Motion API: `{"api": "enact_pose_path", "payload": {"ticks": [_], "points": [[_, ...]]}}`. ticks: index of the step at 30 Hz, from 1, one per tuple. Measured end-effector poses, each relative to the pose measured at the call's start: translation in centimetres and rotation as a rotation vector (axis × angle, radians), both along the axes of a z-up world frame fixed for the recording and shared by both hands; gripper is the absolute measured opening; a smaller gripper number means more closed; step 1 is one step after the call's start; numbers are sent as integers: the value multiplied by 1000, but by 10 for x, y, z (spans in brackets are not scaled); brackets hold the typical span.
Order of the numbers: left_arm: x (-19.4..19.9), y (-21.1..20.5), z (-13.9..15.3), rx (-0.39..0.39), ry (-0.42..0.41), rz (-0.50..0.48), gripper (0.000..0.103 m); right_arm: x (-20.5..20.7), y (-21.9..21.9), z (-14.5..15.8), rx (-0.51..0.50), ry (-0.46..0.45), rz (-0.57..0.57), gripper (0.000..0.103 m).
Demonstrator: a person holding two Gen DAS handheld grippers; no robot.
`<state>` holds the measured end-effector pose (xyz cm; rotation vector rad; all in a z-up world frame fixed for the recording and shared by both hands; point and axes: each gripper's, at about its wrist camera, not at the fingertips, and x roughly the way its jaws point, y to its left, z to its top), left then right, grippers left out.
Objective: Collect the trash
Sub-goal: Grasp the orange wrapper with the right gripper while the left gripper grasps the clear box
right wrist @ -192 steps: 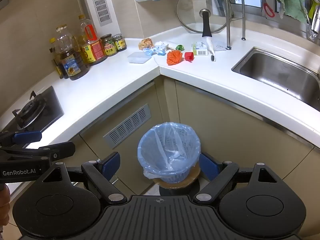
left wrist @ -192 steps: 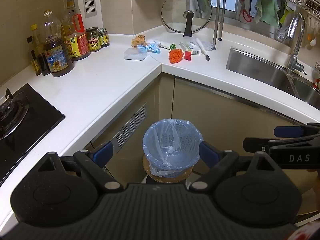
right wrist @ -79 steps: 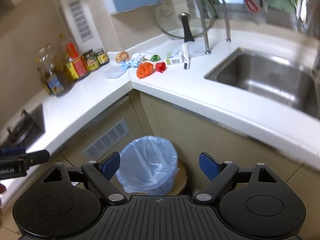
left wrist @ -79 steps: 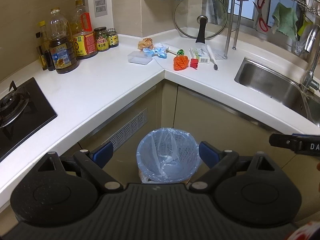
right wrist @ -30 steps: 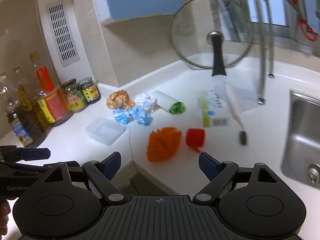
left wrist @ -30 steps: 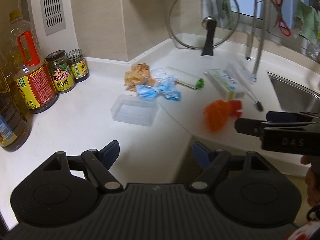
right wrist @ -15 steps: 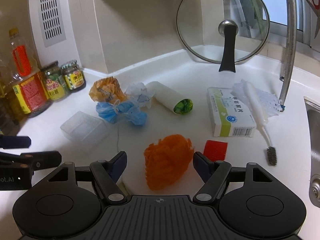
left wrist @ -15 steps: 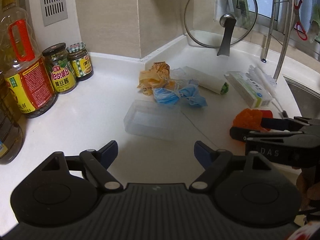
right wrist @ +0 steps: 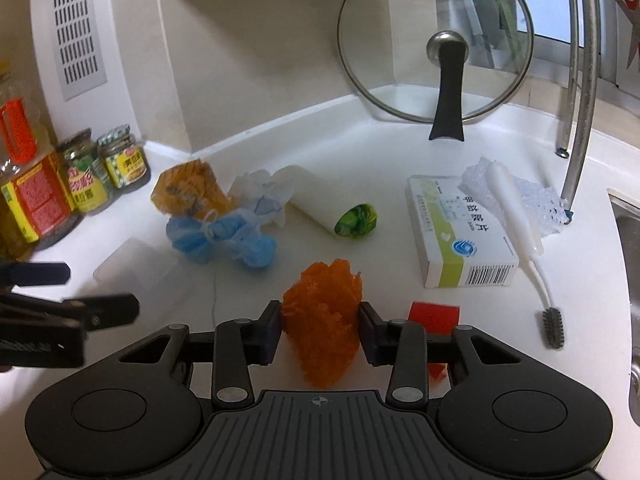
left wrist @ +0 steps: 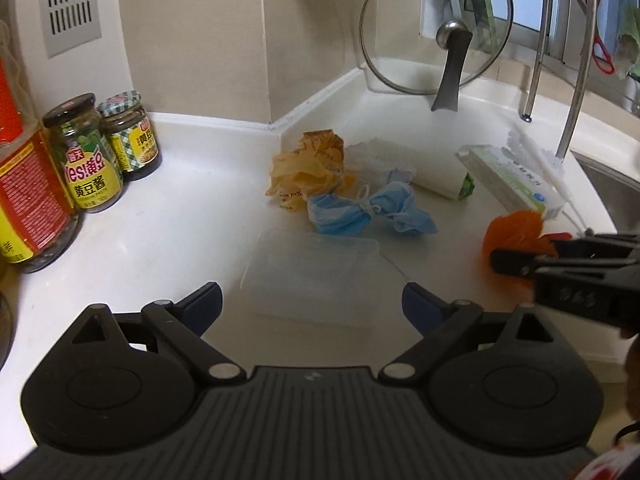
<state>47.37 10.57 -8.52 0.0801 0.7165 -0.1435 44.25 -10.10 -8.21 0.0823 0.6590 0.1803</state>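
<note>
My right gripper (right wrist: 320, 330) is shut on a crumpled orange wrapper (right wrist: 326, 308) lying on the white counter; the wrapper also shows in the left wrist view (left wrist: 516, 230). My left gripper (left wrist: 312, 304) is open and empty, its fingers either side of a clear plastic tray (left wrist: 316, 276). Other trash lies behind: a blue face mask (left wrist: 360, 212), a crumpled yellow-brown bag (left wrist: 308, 168), white tissue (right wrist: 260, 192), a white roll with a green end (right wrist: 332, 204), a red scrap (right wrist: 434, 316) and a medicine box (right wrist: 460, 236).
Sauce jars (left wrist: 104, 148) and oil bottles (left wrist: 24, 184) stand at the left by the wall. A glass pot lid (right wrist: 436, 44) leans in the corner. A white brush (right wrist: 520, 236) lies by the box. A metal rack leg (right wrist: 580, 120) and sink edge (left wrist: 604, 176) are at the right.
My right gripper has closed onto the orange wrapper. My left gripper has moved forward to the clear tray and stays open.
</note>
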Motion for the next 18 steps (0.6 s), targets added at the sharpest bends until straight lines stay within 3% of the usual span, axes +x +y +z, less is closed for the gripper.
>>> {"api": "enact_pose_path", "payload": {"ticks": [14, 18], "points": [[29, 5, -19, -15, 34, -52, 96, 14, -7, 2, 31, 19, -10, 41], [30, 3, -20, -4, 27, -67, 86, 14, -7, 1, 36, 20, -7, 41]]}}
